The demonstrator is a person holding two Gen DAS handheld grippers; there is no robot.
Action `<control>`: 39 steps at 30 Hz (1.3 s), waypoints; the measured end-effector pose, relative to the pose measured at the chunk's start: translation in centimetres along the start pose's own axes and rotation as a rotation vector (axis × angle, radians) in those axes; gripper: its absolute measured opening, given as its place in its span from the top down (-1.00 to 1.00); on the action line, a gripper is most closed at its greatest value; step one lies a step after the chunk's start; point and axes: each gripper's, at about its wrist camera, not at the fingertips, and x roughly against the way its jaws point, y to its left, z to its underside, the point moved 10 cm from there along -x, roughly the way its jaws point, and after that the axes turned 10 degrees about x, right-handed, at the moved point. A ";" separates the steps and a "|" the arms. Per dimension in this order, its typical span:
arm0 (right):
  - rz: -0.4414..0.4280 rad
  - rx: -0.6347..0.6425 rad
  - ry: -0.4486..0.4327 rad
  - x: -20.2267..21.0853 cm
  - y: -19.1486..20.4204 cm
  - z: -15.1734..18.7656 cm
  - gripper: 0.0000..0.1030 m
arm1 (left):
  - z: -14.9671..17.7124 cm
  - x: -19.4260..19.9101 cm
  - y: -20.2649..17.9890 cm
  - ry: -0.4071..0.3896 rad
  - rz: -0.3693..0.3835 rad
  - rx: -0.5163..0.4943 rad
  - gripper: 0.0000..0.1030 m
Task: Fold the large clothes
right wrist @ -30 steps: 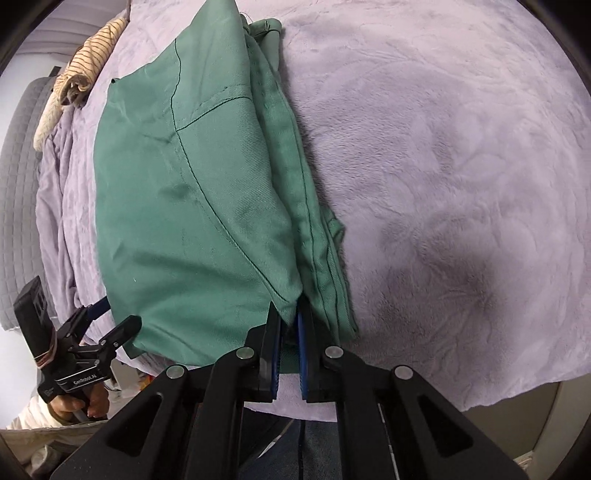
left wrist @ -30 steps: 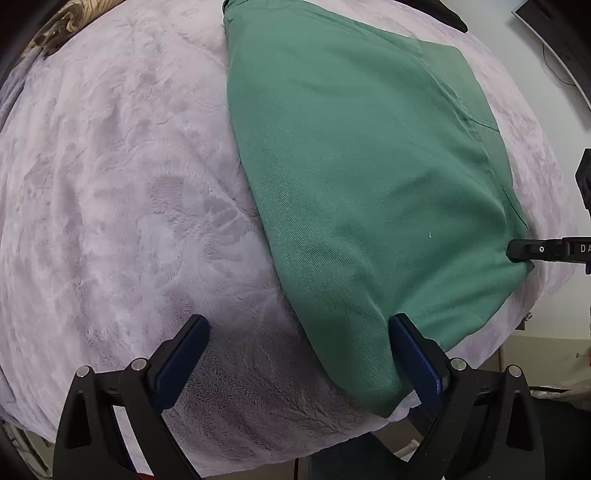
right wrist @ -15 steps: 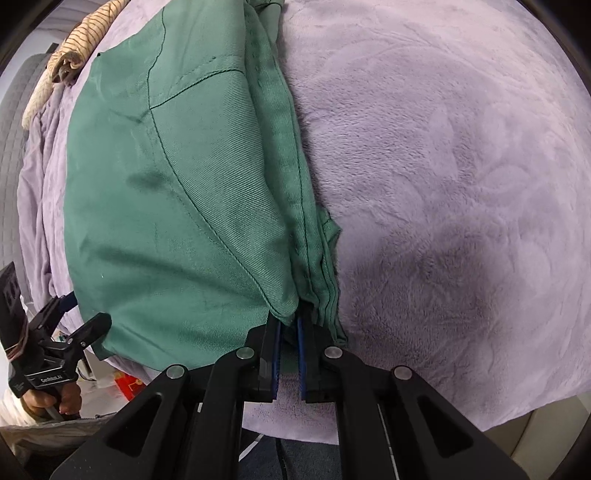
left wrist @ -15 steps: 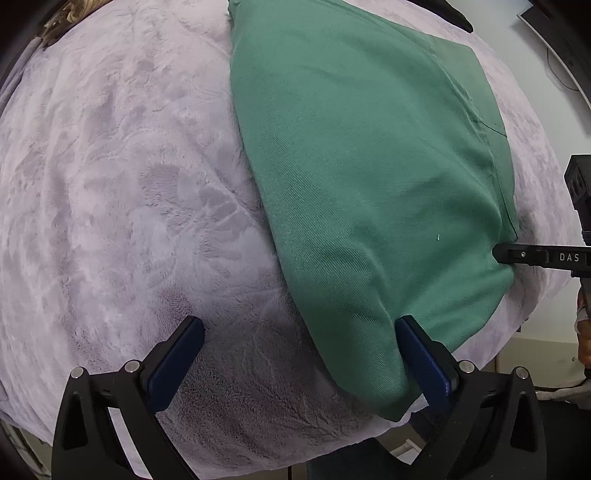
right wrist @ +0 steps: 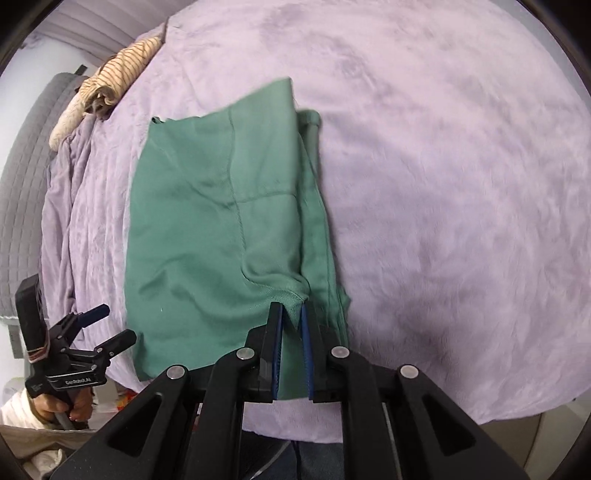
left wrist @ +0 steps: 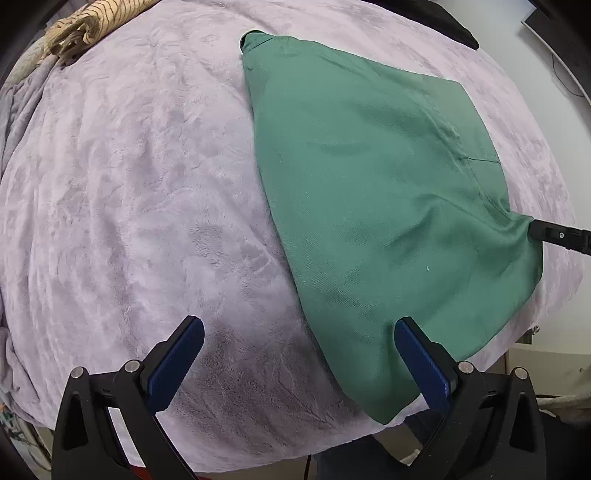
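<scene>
A green garment (left wrist: 376,206) lies folded on the lilac plush bed cover (left wrist: 129,192); it also shows in the right wrist view (right wrist: 218,236). My right gripper (right wrist: 291,314) is shut on the garment's near right corner and lifts that corner a little, puckering the cloth. The same gripper shows at the right edge of the left wrist view (left wrist: 546,234), at the cloth's edge. My left gripper (left wrist: 299,339) is open and empty, just above the bed near the garment's near left corner; one blue pad overlaps the cloth's edge. It also shows in the right wrist view (right wrist: 107,323).
A striped beige cloth (right wrist: 107,81) lies bunched at the far corner of the bed, also in the left wrist view (left wrist: 85,26). A grey quilted headboard (right wrist: 22,177) stands at the left. The bed's near edge drops off just below both grippers.
The right gripper has pulled back and up with the garment corner, so the cloth puckers there. The left gripper has also drawn back, showing more of the bed; it stays open.
</scene>
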 end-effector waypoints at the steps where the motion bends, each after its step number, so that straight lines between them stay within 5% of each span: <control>1: 0.009 0.016 0.007 -0.2 -0.1 -0.2 0.77 | 0.0 -0.1 0.2 0.000 -0.005 0.002 -1.00; 4: 0.053 -0.002 0.101 -2.0 -1.6 1.0 0.76 | 0.1 -0.4 0.3 0.004 -0.023 0.001 -1.00; 8: 0.005 -0.138 0.232 -4.9 -4.0 4.8 0.74 | 0.7 -0.5 0.7 0.014 -0.029 0.005 -1.00; 16: 0.008 -0.178 0.211 -2.8 -5.5 5.6 0.67 | 2.2 -0.6 -0.6 0.015 -0.032 0.004 -1.00; 28: 0.043 -0.173 0.123 1.5 -5.5 1.9 0.60 | 1.3 0.9 -0.7 -0.007 -0.062 -0.002 -1.00; 30: 0.041 -0.164 0.115 1.6 -4.8 1.3 0.47 | 0.9 1.3 -0.5 -0.009 -0.083 0.005 -1.00; 32: 0.048 -0.151 0.105 2.1 -4.5 0.3 -0.15 | 0.5 1.8 -0.4 -0.018 -0.097 0.025 -1.00; 37: 0.065 -0.111 0.076 3.5 -2.5 -1.1 -0.25 | -0.4 3.3 -0.8 -0.049 -0.082 0.093 -1.00; 39: 0.078 -0.091 0.065 3.6 -1.1 -1.9 -0.46 | -0.7 3.7 -0.9 -0.049 -0.075 0.116 -1.00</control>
